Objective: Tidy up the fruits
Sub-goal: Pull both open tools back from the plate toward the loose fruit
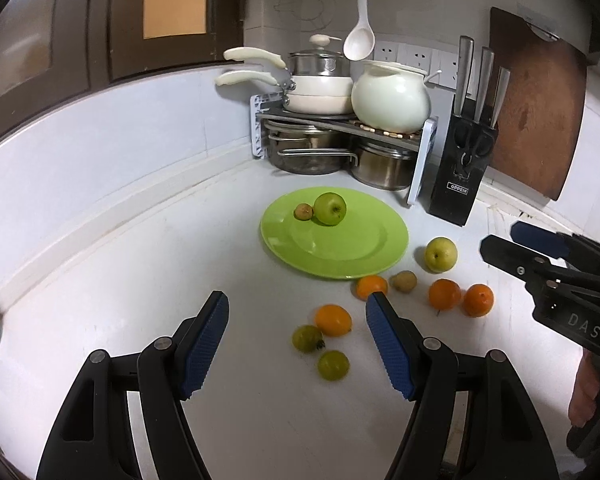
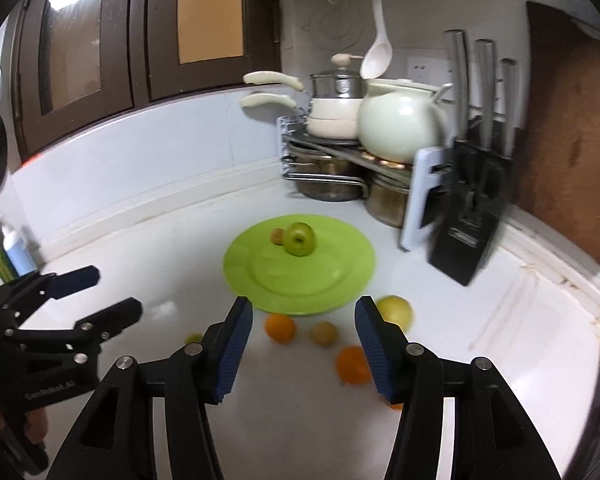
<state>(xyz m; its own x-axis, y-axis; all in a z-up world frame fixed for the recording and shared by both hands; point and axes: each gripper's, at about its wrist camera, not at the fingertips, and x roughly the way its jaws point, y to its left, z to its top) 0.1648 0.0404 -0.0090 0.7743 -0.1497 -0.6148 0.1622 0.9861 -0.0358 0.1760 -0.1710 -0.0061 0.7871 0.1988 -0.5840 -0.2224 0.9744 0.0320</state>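
A green apple (image 1: 330, 208) and small brownish fruit (image 1: 303, 212) sit touching on the lime plate (image 1: 364, 254).

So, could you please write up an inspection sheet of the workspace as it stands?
Surface: white countertop, corner of a kitchen.
Job's things: green plate holds a green apple and a small brownish fruit; eight more fruits loose in front of it, among them a yellow-green apple and four oranges.
Clutter: knife block, pot rack, cutting board.
Grippers: left tool open, empty; right tool open, empty.
Cables: nothing seen.
Surroundings: dark cabinets, hanging white spoon.
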